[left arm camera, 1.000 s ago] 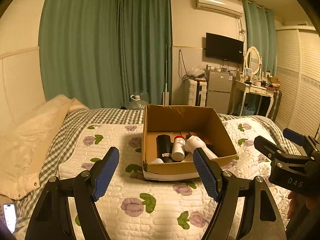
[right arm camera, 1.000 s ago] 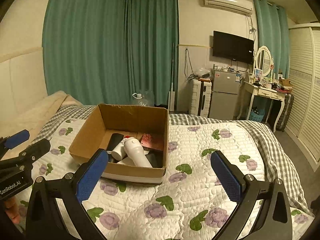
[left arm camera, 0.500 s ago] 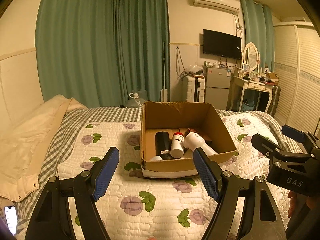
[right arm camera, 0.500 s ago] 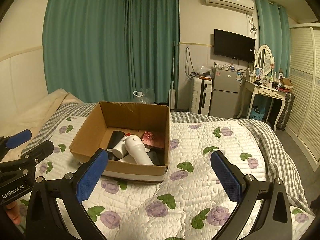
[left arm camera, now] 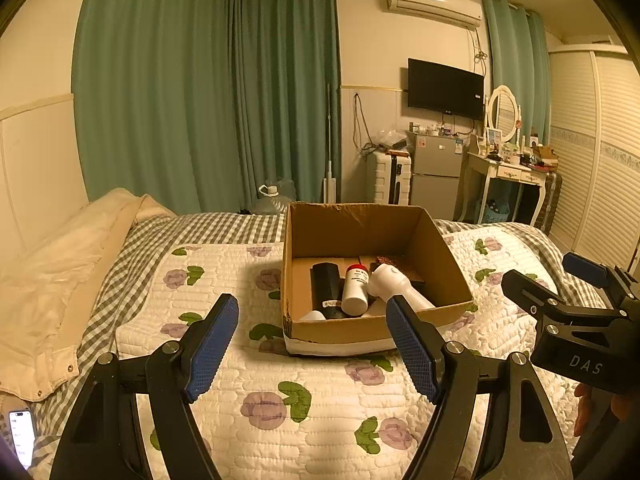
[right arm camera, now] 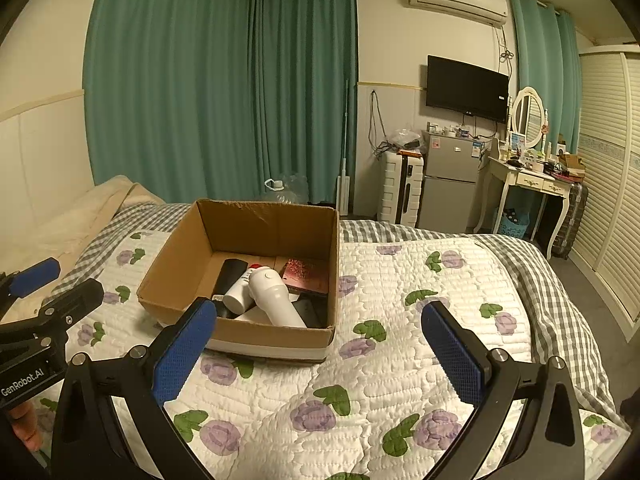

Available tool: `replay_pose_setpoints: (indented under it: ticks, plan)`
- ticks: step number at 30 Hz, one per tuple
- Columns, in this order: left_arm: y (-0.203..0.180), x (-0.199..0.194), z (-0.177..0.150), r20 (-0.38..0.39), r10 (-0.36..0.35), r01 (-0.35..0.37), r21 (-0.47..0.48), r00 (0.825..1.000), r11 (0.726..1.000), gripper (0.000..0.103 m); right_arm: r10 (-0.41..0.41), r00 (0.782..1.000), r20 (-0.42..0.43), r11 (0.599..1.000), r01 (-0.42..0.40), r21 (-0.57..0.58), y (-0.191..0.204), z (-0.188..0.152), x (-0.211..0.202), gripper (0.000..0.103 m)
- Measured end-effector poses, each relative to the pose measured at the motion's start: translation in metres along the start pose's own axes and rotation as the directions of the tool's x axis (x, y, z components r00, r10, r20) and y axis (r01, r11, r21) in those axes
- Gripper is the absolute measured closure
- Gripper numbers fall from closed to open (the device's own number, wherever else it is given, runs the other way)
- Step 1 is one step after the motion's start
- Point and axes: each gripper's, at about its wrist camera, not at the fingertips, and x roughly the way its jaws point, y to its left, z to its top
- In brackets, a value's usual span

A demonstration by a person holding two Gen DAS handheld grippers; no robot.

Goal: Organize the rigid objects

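Note:
An open cardboard box (left arm camera: 360, 224) stands on the bed, also in the right wrist view (right arm camera: 264, 220). In it lie a black cylinder (left arm camera: 325, 284), a small white bottle with a red cap (left arm camera: 355, 289), a large white bottle (right arm camera: 274, 296) and a dark red patterned box (right arm camera: 306, 274). My left gripper (left arm camera: 312, 344) is open and empty, held above the quilt just in front of the box. My right gripper (right arm camera: 320, 348) is open and empty, in front of the box and to its right. Each gripper shows at the edge of the other's view.
A floral quilt (right arm camera: 400, 320) covers the bed over a checked sheet. A cream blanket (left arm camera: 60, 264) lies at the left. A phone (left arm camera: 22, 436) lies at the lower left. A fridge (right arm camera: 450, 184), a suitcase and a dressing table (right arm camera: 528, 184) stand beyond the bed.
Both views have shifted slightly: the box sits a little higher and further off in the frames. Both grippers stay open and empty.

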Motion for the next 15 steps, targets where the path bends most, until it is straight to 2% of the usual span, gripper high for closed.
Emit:
replay_pose_setpoints:
  ticks: [15]
  plan:
    - [-0.0004, 0.0016, -0.0009, -0.004, 0.004, -0.004, 0.006, 1.0, 1.0, 0.024, -0.002, 1.0, 0.002, 1.0, 0.002, -0.002, 0.0, 0.0001, 0.0001, 0.0]
